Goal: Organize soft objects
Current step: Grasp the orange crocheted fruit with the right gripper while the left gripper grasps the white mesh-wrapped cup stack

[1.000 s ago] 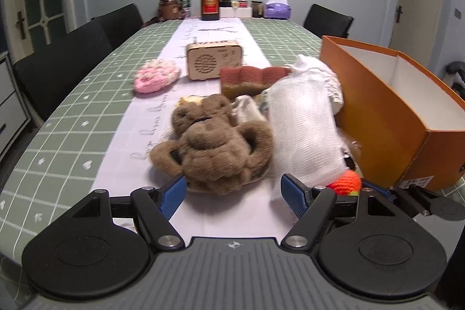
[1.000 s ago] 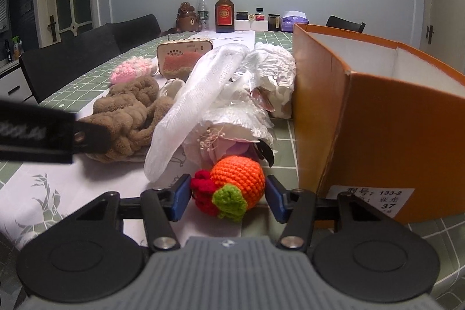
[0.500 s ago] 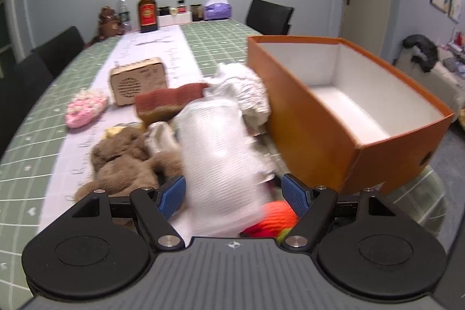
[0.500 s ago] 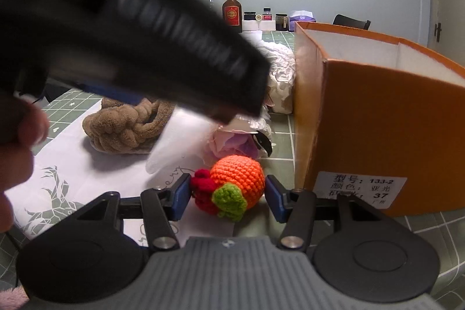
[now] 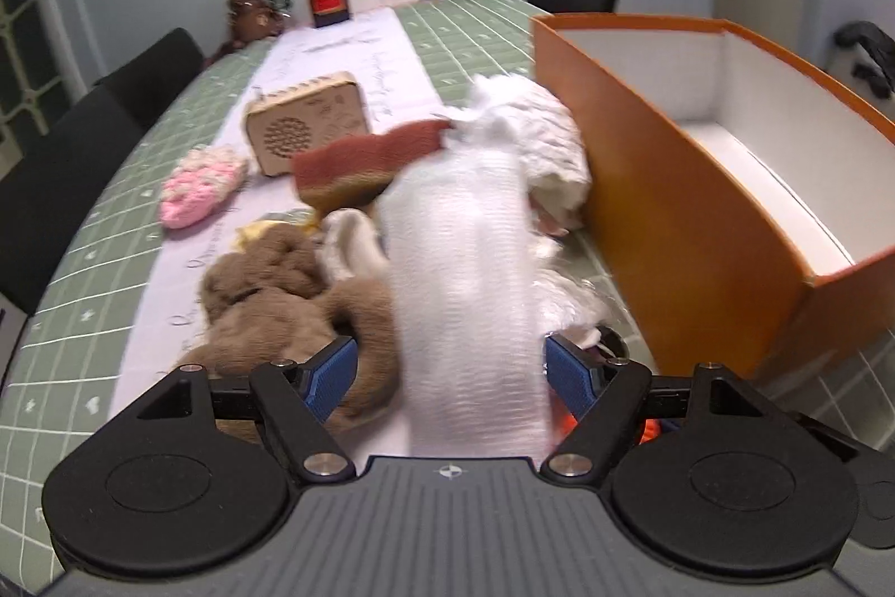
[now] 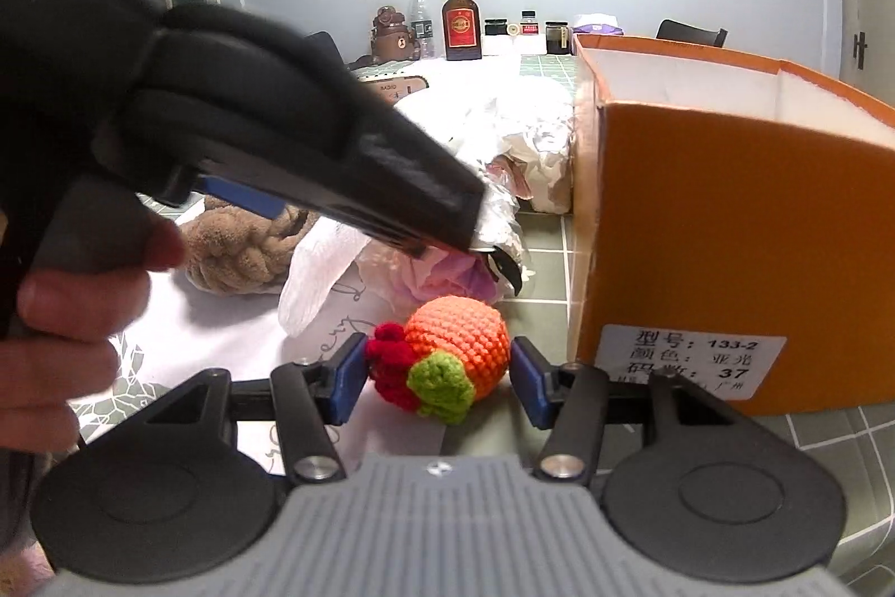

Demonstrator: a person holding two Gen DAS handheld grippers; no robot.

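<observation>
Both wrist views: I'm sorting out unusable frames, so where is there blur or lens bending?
Left wrist view: the white mesh cloth is smeared, and the orange box bows. Right wrist view: the left hand-held gripper is soft, while the knitted orange ball is sharp.

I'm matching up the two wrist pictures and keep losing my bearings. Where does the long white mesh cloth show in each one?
Left wrist: the white mesh cloth runs up the middle, between the left gripper pads.
Right wrist: a strip of it hangs left of centre, below the other gripper's body, above the orange crochet ball.
Shared landmark: the orange box stands right of it in both.
</observation>
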